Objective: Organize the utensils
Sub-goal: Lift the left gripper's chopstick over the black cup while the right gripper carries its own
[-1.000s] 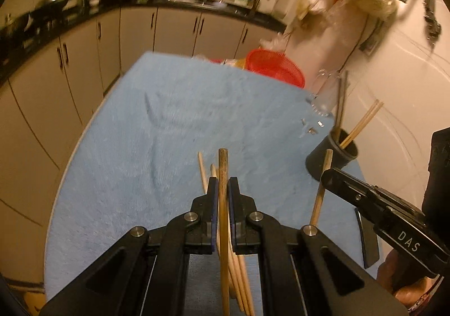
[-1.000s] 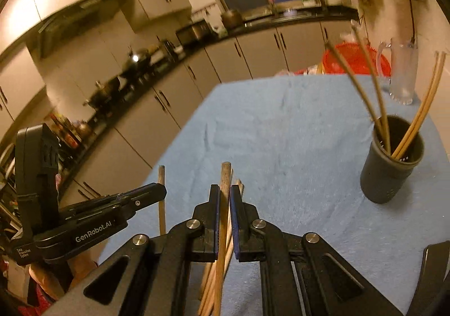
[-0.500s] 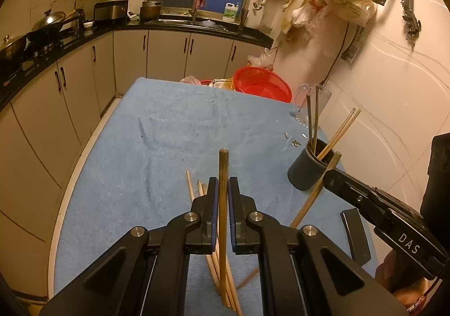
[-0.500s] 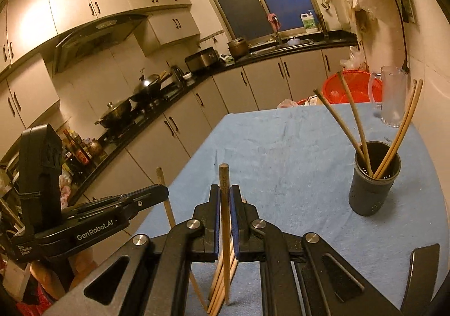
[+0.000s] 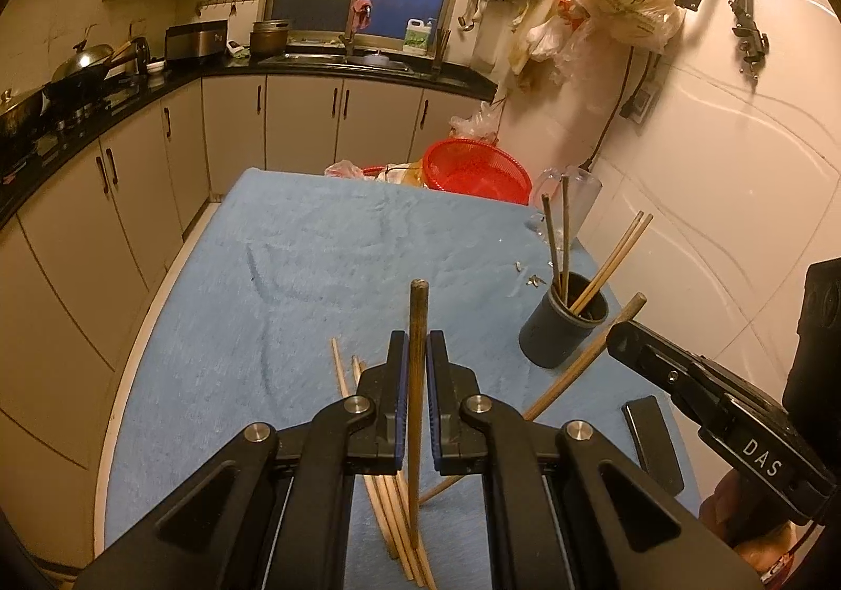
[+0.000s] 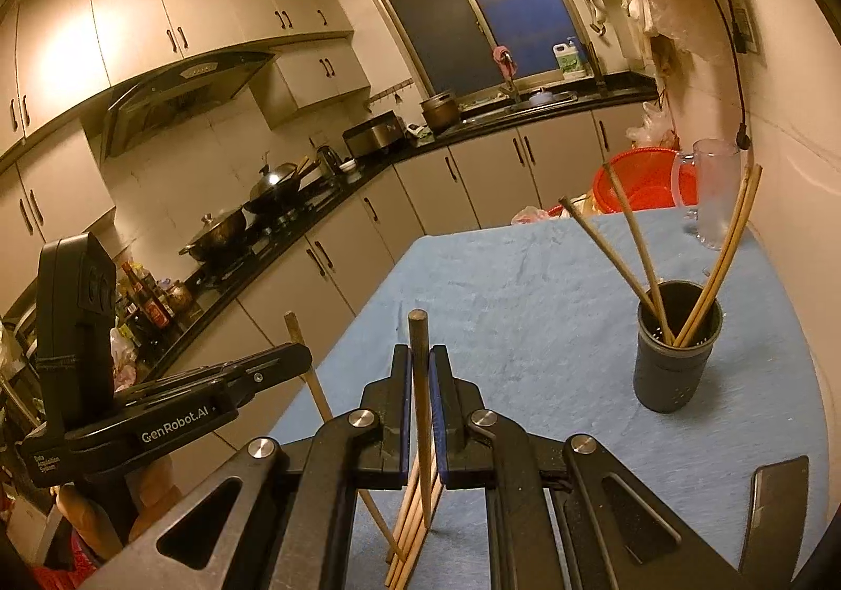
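Left wrist view shows the left tongs point(image 5: 416, 364) clenched on a chopstick point(image 5: 418, 327), more chopsticks point(image 5: 389, 527) loose on the worktop point(image 5: 315, 275). Tip it upright above the cup point(image 5: 565, 322) before letting go. Right wrist view shows the right tongs point(image 6: 419, 374) likewise clenched on a stick point(image 6: 419, 343), cup mouth clearer

The left gripper point(image 5: 416, 353) has its jaws clamped on a dark chopstick point(image 5: 418, 317) that stands upright. The landmark is the dark holder cup point(image 5: 561, 327) on the blue-covered counter point(image 5: 273, 285), with four chopsticks in it. Left of the cup lie loose chopsticks point(image 5: 391, 511). Just right of it, the right gripper point(image 5: 623, 333) grips a slanted chopstick point(image 5: 578, 369). Behind the cup sits a red basket point(image 5: 475, 169).
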### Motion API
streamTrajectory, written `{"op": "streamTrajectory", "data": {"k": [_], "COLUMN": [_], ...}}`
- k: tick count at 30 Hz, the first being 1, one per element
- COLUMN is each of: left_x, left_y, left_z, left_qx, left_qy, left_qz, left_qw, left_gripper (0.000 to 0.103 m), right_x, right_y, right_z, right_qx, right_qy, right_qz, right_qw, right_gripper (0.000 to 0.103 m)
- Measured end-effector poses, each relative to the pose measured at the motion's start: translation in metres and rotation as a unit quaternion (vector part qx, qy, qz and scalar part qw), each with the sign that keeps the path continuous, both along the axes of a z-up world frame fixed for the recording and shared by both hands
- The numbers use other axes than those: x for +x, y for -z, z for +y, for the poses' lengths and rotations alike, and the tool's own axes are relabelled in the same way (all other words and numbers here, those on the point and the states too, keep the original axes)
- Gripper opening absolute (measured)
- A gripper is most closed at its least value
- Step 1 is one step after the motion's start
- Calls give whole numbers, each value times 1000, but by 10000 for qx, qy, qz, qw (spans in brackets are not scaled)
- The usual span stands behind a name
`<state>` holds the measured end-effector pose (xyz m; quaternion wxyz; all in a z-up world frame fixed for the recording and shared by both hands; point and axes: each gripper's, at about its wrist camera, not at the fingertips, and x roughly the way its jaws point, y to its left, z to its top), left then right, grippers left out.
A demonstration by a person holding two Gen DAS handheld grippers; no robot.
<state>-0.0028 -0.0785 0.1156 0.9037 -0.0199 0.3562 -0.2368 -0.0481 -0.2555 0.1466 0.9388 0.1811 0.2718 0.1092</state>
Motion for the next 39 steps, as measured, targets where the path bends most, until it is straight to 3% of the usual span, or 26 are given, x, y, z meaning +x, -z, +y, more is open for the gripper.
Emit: {"op": "streamTrajectory", "data": {"k": [39], "left_x": [-6], "left_y": [-15], "left_z": [-32], "left_qx": [53], "left_qy": [262], "left_qz": [-147], "left_qw": [9995], "left_gripper": [6], "right_x": [-28], "right_y": [-12], "right_z": [-39], "right_qx": [173], "right_qy": [530], "right_qz": [-209], "right_qw": [9982], "right_gripper": [8]}}
